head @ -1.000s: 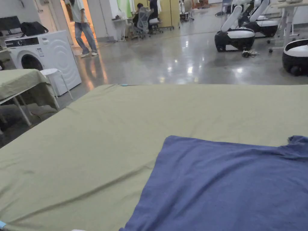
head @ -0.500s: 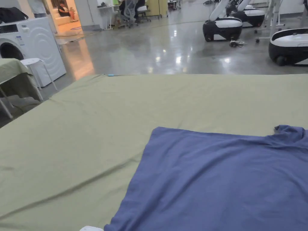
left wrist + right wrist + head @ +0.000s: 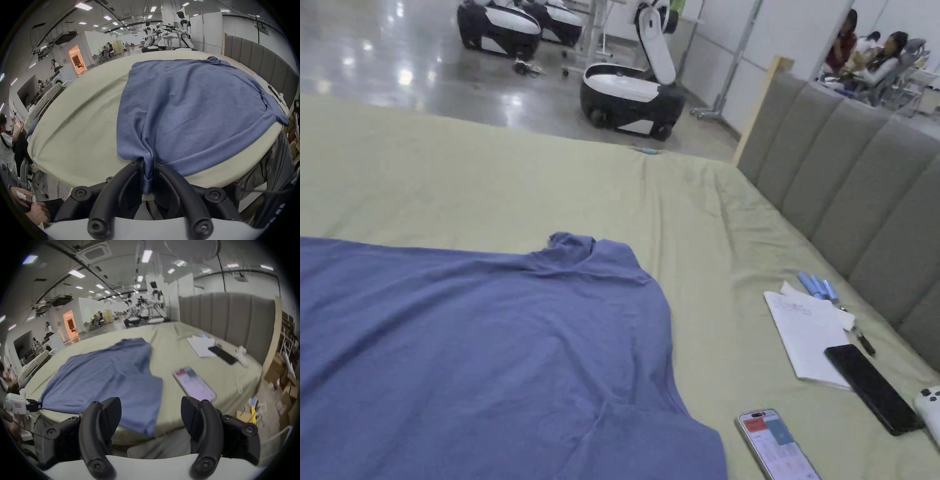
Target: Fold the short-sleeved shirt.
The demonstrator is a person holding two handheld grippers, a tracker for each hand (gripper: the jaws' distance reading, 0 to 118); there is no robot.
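A blue short-sleeved shirt (image 3: 475, 350) lies spread flat on the green-sheeted bed (image 3: 487, 181). In the left gripper view the shirt (image 3: 191, 107) runs away from me and my left gripper (image 3: 148, 164) is shut on its near hem corner at the bed's front edge. In the right gripper view my right gripper (image 3: 151, 412) stands open above the bed's near edge, just beyond a near corner of the shirt (image 3: 103, 378), holding nothing. The left gripper (image 3: 34, 405) also shows there at the far left, pinching the shirt's corner.
On the sheet to the shirt's right lie a lit phone (image 3: 778, 445), a white notepad (image 3: 809, 337), a dark phone (image 3: 872, 387) and pens (image 3: 817, 287). A grey padded headboard (image 3: 850, 187) bounds the right side. Wheeled robots (image 3: 631, 100) stand on the floor beyond.
The head camera has swung to the right, from the bed's left part and washing machine to the shirt's collar side, the headboard and the phones. The shirt lies as before.
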